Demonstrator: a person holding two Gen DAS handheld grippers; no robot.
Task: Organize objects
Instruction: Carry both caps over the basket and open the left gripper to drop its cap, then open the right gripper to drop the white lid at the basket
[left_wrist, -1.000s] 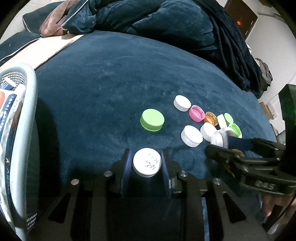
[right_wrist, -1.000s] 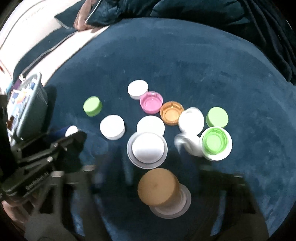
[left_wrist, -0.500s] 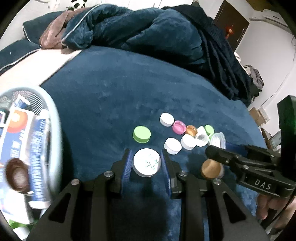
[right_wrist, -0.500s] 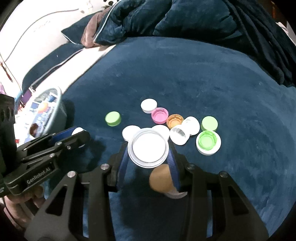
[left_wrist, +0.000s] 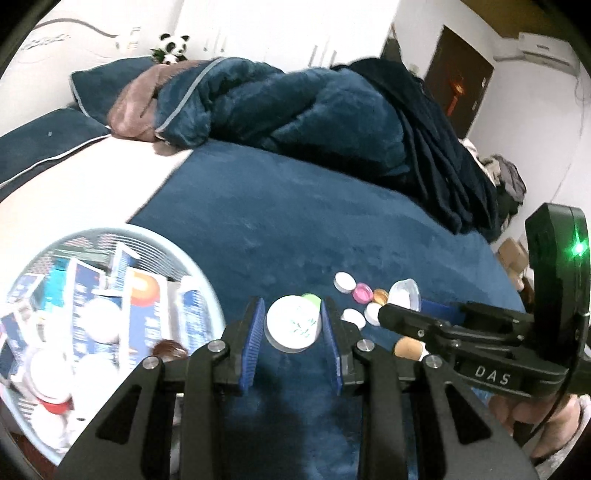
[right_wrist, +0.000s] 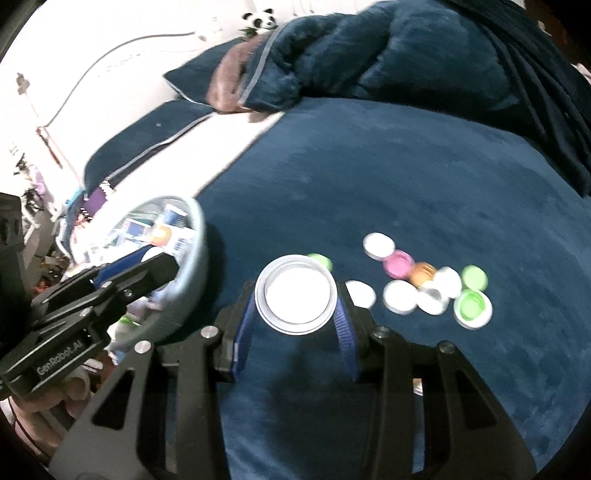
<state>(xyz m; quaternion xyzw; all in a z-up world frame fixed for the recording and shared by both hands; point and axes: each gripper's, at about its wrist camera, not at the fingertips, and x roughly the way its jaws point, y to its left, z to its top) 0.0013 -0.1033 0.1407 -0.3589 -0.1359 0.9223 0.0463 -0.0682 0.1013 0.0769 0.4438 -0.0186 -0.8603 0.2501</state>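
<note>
While both tools are raised above the dark blue plush bed cover (right_wrist: 424, 177), each has a cap pinched between its blue-padded fingers: the left tool (left_wrist: 293, 325) is closed on a round white plastic cap with a faint green print (left_wrist: 293, 326), and the right tool (right_wrist: 295, 299) is closed on a wider white screw lid with a grey ribbed rim (right_wrist: 295, 293), its hollow side towards the camera. At the left of both views sits a round pale-blue mesh basket (left_wrist: 207, 280), already holding blue-and-white cartons and several white and red-trimmed lids (its contents are too blurred to count), so some of the sorting looks done. Judging by how both tools are lifted beside that basket, the two held caps seem bound for it, though neither is over the rim yet. What is left lies in a loose cluster on the bed cover at the right: a flat white cap (right_wrist: 378, 244), a pink cap (right_wrist: 398, 263), an orange cap (right_wrist: 423, 274), a light green cap (right_wrist: 474, 277), a green cap seated in a white ring (right_wrist: 472, 303), further white caps between them, and another green cap half hidden behind the held lid. A brown cork-coloured lid (left_wrist: 408, 348) shows below the right tool in the left view. Roughly nine or ten pieces seem to be waiting, so the job appears partway through.
</note>
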